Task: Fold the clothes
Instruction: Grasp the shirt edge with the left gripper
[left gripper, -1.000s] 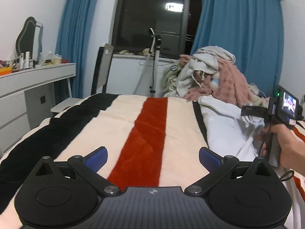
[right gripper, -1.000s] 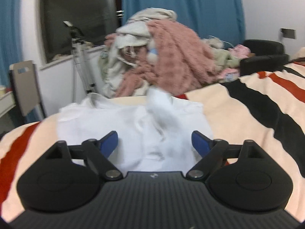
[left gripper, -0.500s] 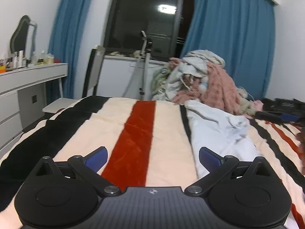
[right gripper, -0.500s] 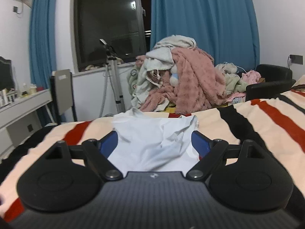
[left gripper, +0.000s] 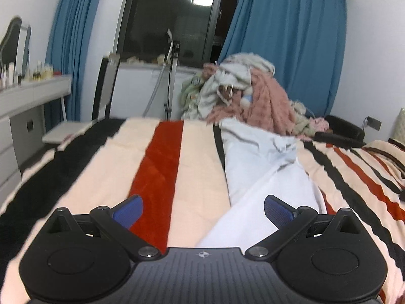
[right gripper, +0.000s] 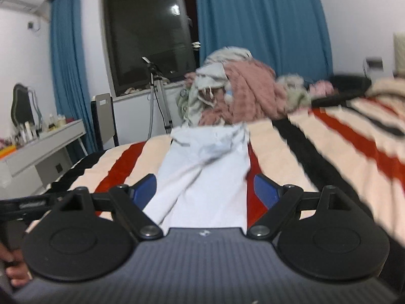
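right now a white garment [left gripper: 255, 169] lies stretched out long on the bed [left gripper: 195, 157], which has a blanket with cream, red and black stripes. the garment runs from the near edge of the bed toward the far edge, and its far end is bunched and wrinkled. past the far edge of the bed sits a big pile of clothes [left gripper: 243, 96], pink and grey and pale green, in front of a blue curtain [left gripper: 288, 38] and a dark window [left gripper: 174, 15]. the left gripper [left gripper: 201, 209] hangs above the near part of the bed with its two blue fingers wide apart and nothing between them; the near end of the white garment lies under its right finger, and a red stripe lies under its left finger. the right gripper [right gripper: 203, 192] also has its fingers wide apart, and the white garment lies below the gap, not pinched by them. at the far left of the right wrist view a dark handle and part of a hand [right gripper: 15, 268] show. a white table [right gripper: 43, 141] with small bottles stands off the left side of the bed, and a tripod [right gripper: 159, 101] stands by the window.
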A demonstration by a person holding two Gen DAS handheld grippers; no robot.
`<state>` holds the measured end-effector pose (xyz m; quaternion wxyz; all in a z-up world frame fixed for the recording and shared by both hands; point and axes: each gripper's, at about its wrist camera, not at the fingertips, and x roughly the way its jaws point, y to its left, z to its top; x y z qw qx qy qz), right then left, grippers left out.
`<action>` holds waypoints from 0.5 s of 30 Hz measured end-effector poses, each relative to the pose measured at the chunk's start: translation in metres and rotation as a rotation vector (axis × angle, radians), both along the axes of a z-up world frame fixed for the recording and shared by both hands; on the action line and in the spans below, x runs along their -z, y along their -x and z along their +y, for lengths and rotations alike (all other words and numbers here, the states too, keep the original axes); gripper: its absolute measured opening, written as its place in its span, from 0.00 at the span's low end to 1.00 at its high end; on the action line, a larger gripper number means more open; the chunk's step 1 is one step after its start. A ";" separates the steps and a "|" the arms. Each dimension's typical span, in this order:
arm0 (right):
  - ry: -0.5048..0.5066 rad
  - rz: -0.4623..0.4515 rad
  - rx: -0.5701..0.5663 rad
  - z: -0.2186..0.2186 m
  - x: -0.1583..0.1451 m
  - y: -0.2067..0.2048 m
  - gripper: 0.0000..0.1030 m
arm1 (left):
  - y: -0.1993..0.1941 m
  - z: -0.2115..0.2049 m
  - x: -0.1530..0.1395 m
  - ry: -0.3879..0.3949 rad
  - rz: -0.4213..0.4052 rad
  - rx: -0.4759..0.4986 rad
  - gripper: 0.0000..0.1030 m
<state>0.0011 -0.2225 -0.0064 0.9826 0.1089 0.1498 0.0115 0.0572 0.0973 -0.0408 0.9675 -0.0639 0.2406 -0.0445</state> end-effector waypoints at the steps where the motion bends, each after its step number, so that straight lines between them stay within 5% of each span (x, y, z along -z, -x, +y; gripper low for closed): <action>1: -0.017 0.013 0.005 -0.002 0.003 0.004 0.83 | -0.004 0.003 0.003 0.020 0.039 -0.012 1.00; 15: -0.061 0.072 0.082 -0.016 0.018 0.002 0.83 | -0.033 0.069 0.050 0.257 0.424 -0.218 0.93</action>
